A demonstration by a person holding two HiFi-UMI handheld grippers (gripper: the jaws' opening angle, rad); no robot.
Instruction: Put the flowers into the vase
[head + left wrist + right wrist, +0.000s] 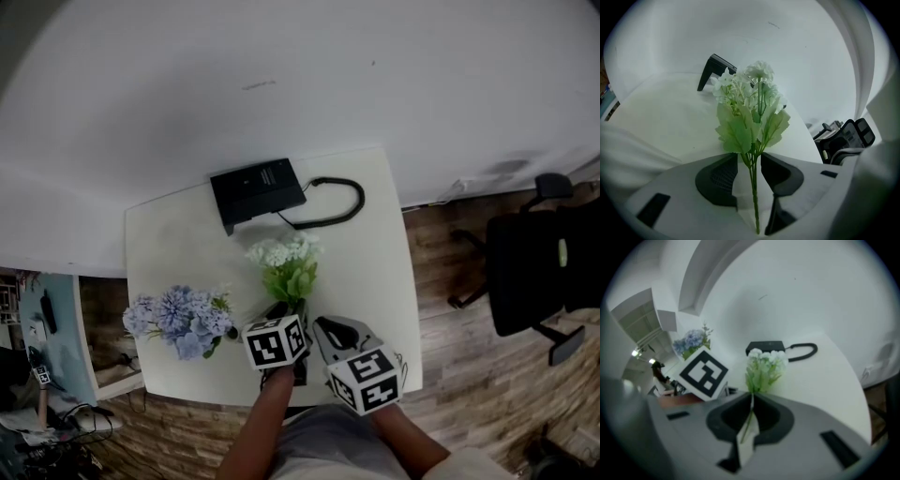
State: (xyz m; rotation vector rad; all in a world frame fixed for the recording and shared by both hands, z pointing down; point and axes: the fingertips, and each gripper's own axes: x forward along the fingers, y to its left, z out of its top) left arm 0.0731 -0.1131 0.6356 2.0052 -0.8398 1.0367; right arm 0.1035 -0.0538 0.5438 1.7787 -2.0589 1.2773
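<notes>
Item 1: right gripper (323, 328), nearest, at the table's front edge, with its marker cube (367, 380) on top. The jaws are clenched on the thin green stem of the white flowers (286, 262).

Item 2: left gripper (278, 314), just beside the right one. Its jaws are spread wide; the same stem is seen running up between them, and the pads (719, 176) are not pressed on it.

Item 3: white flowers, a small bunch with pale green leaves, held out over the near part of the white table (187, 244).

Item 4: blue flowers (180, 321), laid on the table at its front left, apart from the white bunch.

Item 5: black box (258, 187) with a looped black cable (337, 202), placed at the table's far edge.

Item 6: black office chair (534, 262), on the wood floor at the right.
</notes>
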